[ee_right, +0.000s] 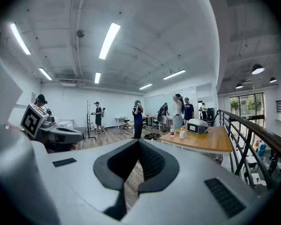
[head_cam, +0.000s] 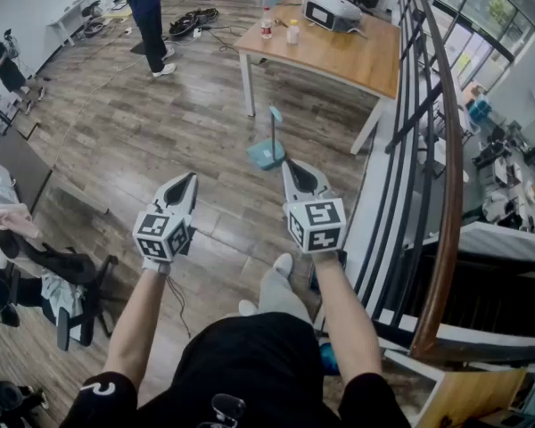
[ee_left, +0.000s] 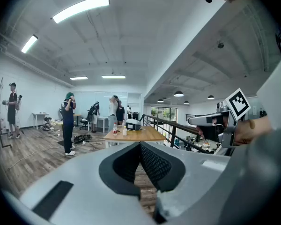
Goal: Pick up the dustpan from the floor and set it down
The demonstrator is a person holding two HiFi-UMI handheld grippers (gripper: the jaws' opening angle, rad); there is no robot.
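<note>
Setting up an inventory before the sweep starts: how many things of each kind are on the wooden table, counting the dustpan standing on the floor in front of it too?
Bottles: 2
White machine: 1
Dustpan: 1
Total: 4

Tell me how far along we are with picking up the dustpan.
Done: nothing yet. The dustpan stands untouched on the floor near the table. In hand: nothing. The left gripper and right gripper are both shut and empty, held in the air and not on the dustpan. Left: reach down, open, grasp it, lift it and set it down.
</note>
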